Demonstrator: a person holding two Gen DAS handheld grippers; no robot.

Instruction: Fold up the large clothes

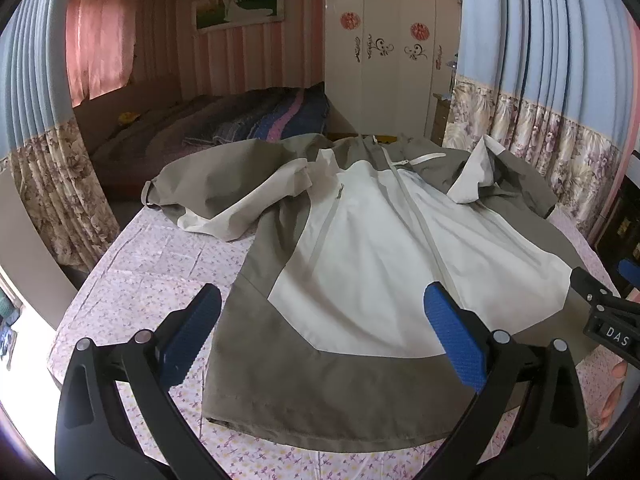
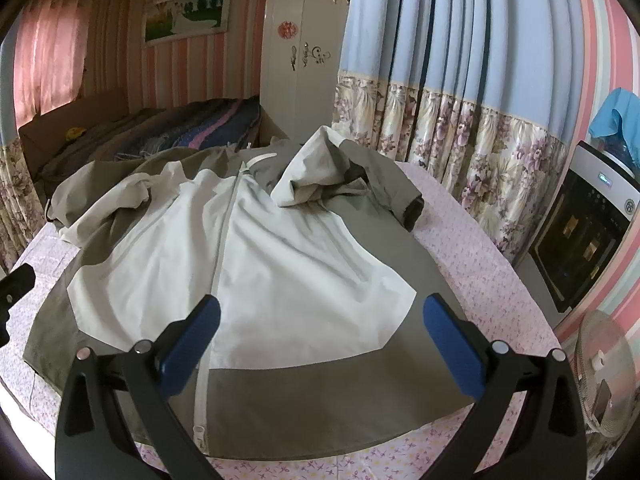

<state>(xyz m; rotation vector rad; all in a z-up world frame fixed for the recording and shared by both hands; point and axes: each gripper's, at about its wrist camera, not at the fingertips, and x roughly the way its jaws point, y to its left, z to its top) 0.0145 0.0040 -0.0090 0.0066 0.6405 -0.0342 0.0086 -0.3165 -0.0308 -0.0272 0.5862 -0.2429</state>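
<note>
A large white and olive-grey zip jacket (image 1: 360, 248) lies front-up on a table with a pink flowered cloth (image 1: 152, 276). Its hem is nearest me, its collar far. Its left sleeve (image 1: 224, 184) lies bunched out to the left. Its right sleeve (image 2: 360, 176) is folded in over the chest. My left gripper (image 1: 320, 308) is open and empty, above the hem's left part. My right gripper (image 2: 320, 316) is open and empty, above the hem's right part of the jacket (image 2: 280, 264). The right gripper's tip shows at the left wrist view's right edge (image 1: 608, 312).
A bed with a dark striped blanket (image 1: 248, 120) lies beyond the table. A white wardrobe (image 1: 384, 48) stands behind. Blue flowered curtains (image 2: 460, 100) hang close on the right. A dark-fronted appliance (image 2: 588, 236) and a fan (image 2: 604, 376) stand at the right of the tablecloth (image 2: 492, 280).
</note>
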